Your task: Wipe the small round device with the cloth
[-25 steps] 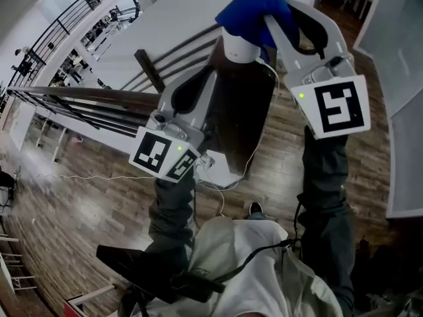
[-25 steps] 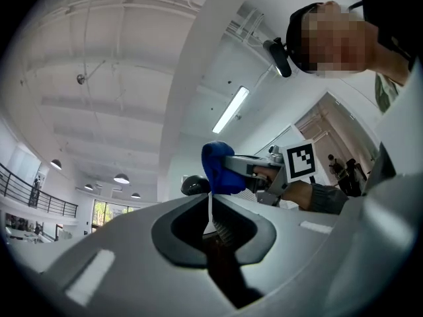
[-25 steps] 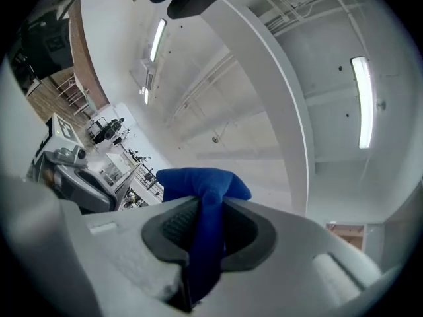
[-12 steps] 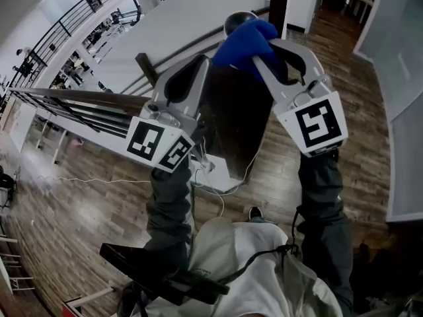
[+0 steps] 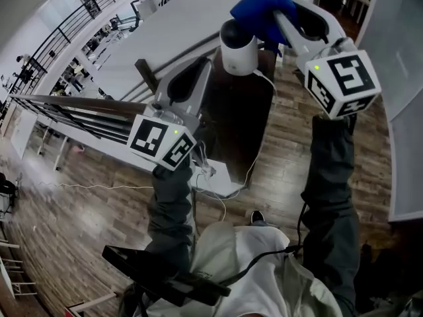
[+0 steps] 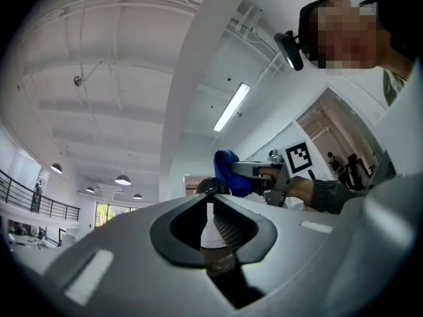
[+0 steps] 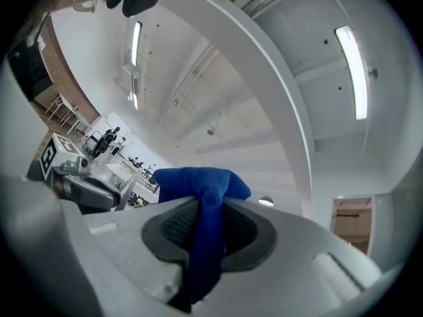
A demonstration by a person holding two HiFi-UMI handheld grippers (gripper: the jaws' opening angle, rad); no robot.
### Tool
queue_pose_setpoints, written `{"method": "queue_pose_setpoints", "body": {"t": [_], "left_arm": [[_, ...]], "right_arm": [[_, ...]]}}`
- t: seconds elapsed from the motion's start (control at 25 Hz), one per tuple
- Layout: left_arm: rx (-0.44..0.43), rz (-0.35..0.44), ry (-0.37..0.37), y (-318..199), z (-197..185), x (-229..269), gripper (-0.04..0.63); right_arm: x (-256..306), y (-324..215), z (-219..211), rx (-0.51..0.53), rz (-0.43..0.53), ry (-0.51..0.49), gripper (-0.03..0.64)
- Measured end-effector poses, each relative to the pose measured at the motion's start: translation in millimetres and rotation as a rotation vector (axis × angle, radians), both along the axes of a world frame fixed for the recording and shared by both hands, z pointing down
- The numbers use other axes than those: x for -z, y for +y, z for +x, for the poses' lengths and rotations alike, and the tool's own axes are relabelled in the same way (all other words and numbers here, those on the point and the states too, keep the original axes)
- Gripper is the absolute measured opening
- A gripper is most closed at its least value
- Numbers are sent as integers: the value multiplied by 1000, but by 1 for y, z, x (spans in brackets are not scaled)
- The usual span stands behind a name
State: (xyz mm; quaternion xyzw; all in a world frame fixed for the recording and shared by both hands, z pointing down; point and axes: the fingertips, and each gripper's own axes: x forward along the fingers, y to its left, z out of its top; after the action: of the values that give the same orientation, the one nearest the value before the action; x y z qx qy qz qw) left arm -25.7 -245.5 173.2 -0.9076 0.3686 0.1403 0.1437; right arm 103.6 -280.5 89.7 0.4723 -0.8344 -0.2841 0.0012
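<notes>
Holding things up close to the head camera, both grippers are busy. The left gripper (image 6: 213,210) has its jaws shut on the small round device (image 5: 239,53). They pinch the white bottom part, and the dark round top pokes out past the jaw tips. The right gripper (image 7: 207,218) has its jaws shut on the blue cloth (image 5: 259,4). One bunch of cloth sticks out in front of the jaws, and a tail hangs back between them.

I think the device is hard and smooth, like plastic, and not heavy. The shiny dark top looks slippery, so the white bottom part is the better place to hold it. That also leaves the top free for wiping. The cloth looks soft and floppy. It will bend around the round top if it is pressed on gently. Pushing too hard could make the device slide in the jaws.

From the head view, the cloth sits just beside the dark top, up and to the right of it. The left gripper view shows it at the right of the top too. I cannot tell if they are touching.

Farther down, under the grippers, is a dark brown piece of furniture (image 5: 241,127) with a white cable (image 5: 254,156) on it. Below that is the wooden floor (image 5: 86,210), and a long railing (image 5: 73,104) runs off to the left.
</notes>
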Motion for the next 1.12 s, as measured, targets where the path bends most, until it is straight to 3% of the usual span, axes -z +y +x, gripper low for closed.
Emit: {"method": "queue_pose_setpoints", "body": {"t": [0.28, 0.48, 0.56, 0.68, 0.84, 0.96, 1.12], "left_arm": [[8, -7, -23, 1, 7, -6, 18], [-2, -15, -7, 3, 10, -12, 20], [-9, -11, -6, -1, 12, -15, 26], [-8, -7, -10, -11, 11, -15, 26], [-3, -4, -4, -11, 7, -17, 26], [-5, -7, -8, -9, 7, -20, 31], [-22, -10, -31, -5, 10, -22, 32]], "right_arm": [[-60, -18, -10, 51, -146, 25, 74], [-107, -5, -5, 69, -277, 141, 74], [-114, -5, -3, 96, -306, 140, 74], [-91, -12, 6, 82, -243, 77, 74], [-23, -15, 13, 116, -111, -121, 74], [-19, -32, 9, 218, -118, -144, 74], [-51, -41, -7, 336, -207, -121, 74]]}}
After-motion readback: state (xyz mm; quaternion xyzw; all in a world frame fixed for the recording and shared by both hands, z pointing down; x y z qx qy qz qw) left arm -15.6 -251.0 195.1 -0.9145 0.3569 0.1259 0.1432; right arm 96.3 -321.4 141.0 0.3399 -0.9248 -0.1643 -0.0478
